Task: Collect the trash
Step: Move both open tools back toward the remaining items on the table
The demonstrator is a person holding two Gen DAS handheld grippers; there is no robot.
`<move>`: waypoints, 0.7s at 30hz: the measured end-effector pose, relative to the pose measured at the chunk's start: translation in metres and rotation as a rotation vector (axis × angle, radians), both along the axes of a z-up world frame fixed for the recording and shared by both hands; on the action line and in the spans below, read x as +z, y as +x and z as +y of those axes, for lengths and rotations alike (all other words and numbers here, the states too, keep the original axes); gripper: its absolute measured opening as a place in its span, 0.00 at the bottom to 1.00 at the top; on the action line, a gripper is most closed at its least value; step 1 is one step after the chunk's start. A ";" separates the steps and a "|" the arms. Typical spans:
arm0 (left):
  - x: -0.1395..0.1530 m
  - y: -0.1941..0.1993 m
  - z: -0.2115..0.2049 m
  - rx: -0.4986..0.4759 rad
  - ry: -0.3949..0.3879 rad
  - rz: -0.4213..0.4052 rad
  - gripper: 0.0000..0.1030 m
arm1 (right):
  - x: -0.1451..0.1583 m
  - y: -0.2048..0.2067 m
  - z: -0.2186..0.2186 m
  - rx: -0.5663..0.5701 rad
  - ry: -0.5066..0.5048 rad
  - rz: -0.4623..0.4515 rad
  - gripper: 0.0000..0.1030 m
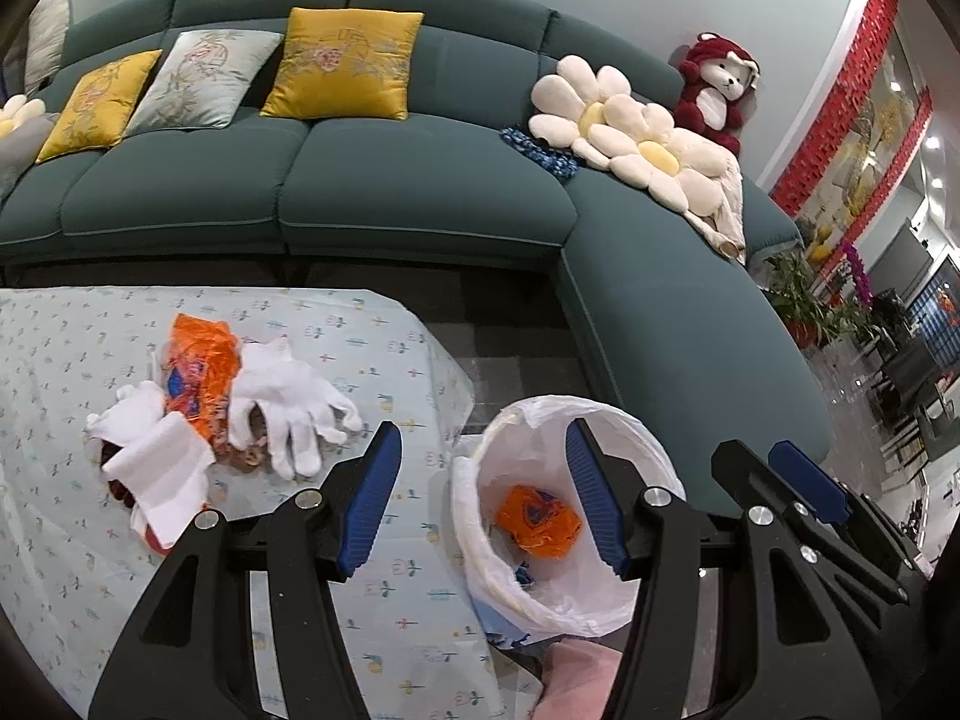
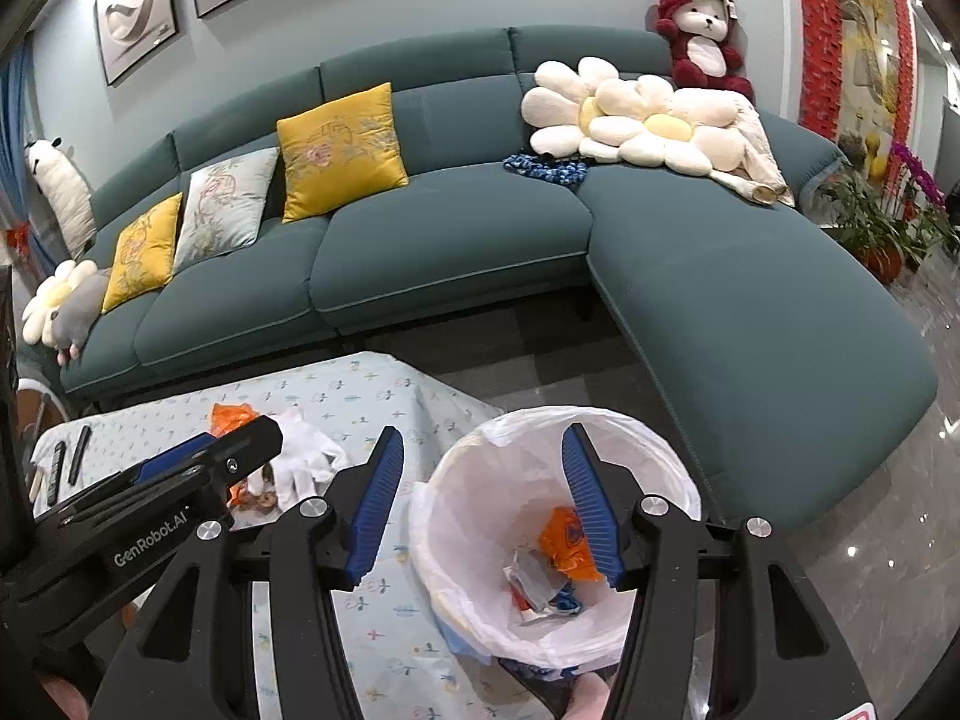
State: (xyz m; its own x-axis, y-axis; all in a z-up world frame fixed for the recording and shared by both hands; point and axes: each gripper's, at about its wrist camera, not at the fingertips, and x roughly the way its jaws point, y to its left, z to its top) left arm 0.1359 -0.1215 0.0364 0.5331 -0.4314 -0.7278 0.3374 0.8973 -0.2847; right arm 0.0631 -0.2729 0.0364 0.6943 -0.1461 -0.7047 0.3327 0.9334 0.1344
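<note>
A white-lined trash bin (image 1: 624,420) stands beside the table's right edge; it shows in the right wrist view too (image 2: 678,480). An orange wrapper (image 1: 543,519) lies inside it, with other scraps (image 2: 540,591). On the table a trash pile holds an orange wrapper (image 1: 201,360), white gloves (image 1: 288,402) and white tissue (image 1: 162,468). My left gripper (image 1: 483,498) is open and empty over the table edge and bin rim. My right gripper (image 2: 480,504) is open and empty above the bin. The right gripper also shows in the left wrist view (image 1: 780,480).
The table has a pale patterned cloth (image 1: 72,324). A teal sectional sofa (image 1: 420,192) with yellow cushions (image 1: 345,63), flower pillows (image 1: 630,132) and a red plush bear (image 1: 717,90) stands behind. Dark remotes (image 2: 66,462) lie at the table's left. Potted plants (image 2: 882,228) stand far right.
</note>
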 end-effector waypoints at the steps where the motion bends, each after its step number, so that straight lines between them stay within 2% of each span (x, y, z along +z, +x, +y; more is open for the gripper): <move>1: 0.000 0.000 0.004 0.006 -0.001 0.002 0.53 | 0.001 0.001 0.003 0.004 0.000 0.000 0.53; 11: -0.008 0.006 0.059 0.098 -0.003 0.018 0.63 | -0.003 0.009 0.047 0.067 0.006 0.012 0.60; 18: -0.026 0.012 0.120 0.198 0.010 0.048 0.69 | -0.016 0.023 0.097 0.148 0.025 0.046 0.61; 21: -0.039 0.014 0.148 0.246 0.034 0.065 0.76 | -0.027 0.030 0.121 0.192 0.050 0.066 0.61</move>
